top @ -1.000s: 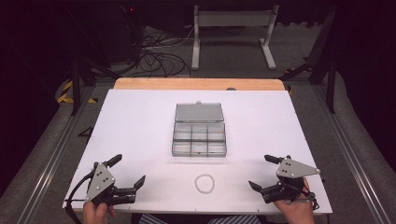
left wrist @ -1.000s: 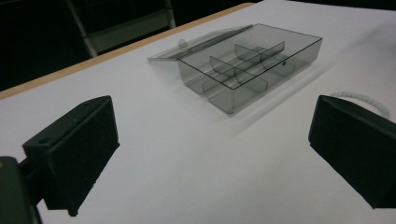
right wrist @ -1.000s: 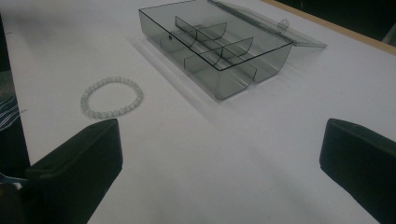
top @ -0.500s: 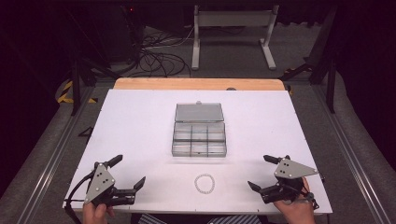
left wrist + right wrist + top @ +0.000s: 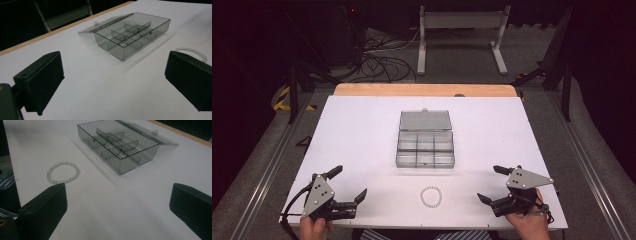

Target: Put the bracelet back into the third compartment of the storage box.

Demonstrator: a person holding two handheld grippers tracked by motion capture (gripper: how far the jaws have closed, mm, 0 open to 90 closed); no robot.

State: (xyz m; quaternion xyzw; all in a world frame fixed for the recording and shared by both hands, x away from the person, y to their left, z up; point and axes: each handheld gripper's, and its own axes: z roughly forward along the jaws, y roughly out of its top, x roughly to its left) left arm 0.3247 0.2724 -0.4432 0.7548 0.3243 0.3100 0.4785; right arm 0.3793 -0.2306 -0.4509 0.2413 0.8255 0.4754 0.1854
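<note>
White table [image 5: 362,130], bead bracelet [image 5: 431,196] between left tool [image 5: 346,187] and right tool [image 5: 490,184], both agape, empty.

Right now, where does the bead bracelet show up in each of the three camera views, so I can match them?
High view: the bead bracelet lies on the white table, low centre, between the two grippers.
Left gripper view: the bracelet sits at the right edge, partly behind the right-hand jaw.
Right gripper view: the bracelet lies left of centre, above the left-hand jaw.
Shared landmark: the open clear compartment box, beyond the bracelet.
</note>
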